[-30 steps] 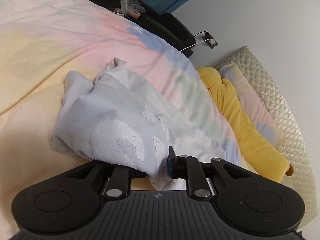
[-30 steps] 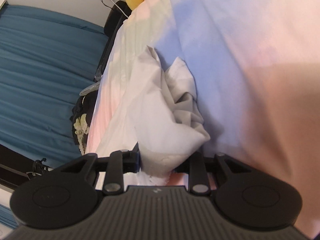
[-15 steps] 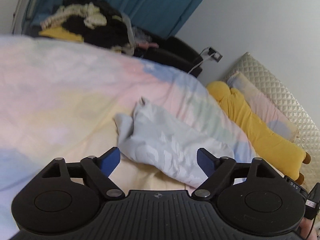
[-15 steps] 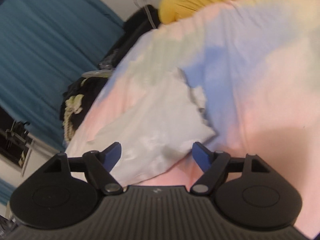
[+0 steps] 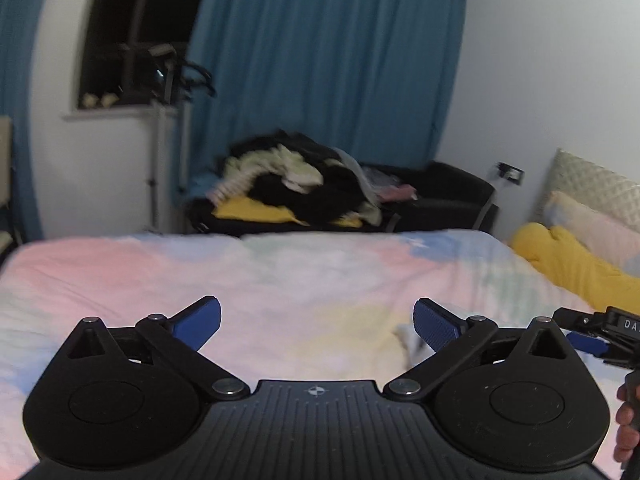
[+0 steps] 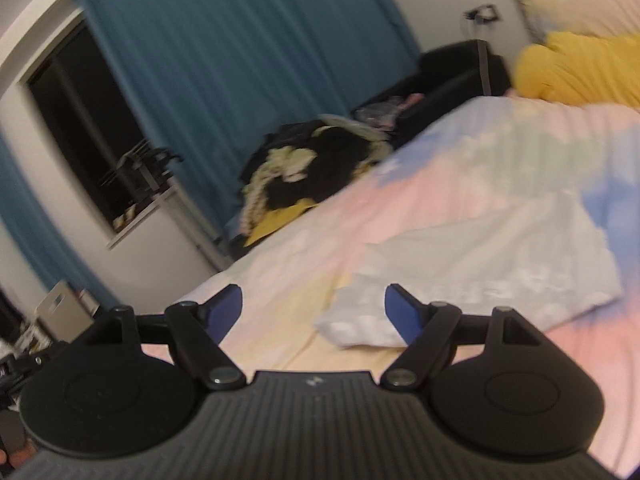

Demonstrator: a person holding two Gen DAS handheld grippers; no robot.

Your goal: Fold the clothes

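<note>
A pale blue-white garment (image 6: 484, 264) lies folded flat on the pastel duvet (image 6: 460, 184), seen in the right wrist view just ahead and to the right of my right gripper (image 6: 314, 302). That gripper is open, above the bed, with nothing between its blue pads. My left gripper (image 5: 316, 316) hovers over the duvet (image 5: 260, 276); its jaws are opening wide and hold nothing. Only a whitish corner of the garment (image 5: 406, 340) shows beside its right finger. The other gripper (image 5: 596, 332) and a hand (image 5: 626, 420) show at the left wrist view's right edge.
Beyond the bed's far edge a heap of dark, yellow and cream clothes (image 5: 296, 188) lies on low black furniture. Blue curtains (image 5: 328, 80) and a dark window (image 5: 132, 40) stand behind. A yellow cushion (image 5: 568, 268) and pastel pillows (image 5: 592, 220) lie at the head end, right.
Both grippers let go of the garment, opened, and lifted up and back from the bed. The garment now lies flat on the duvet.
</note>
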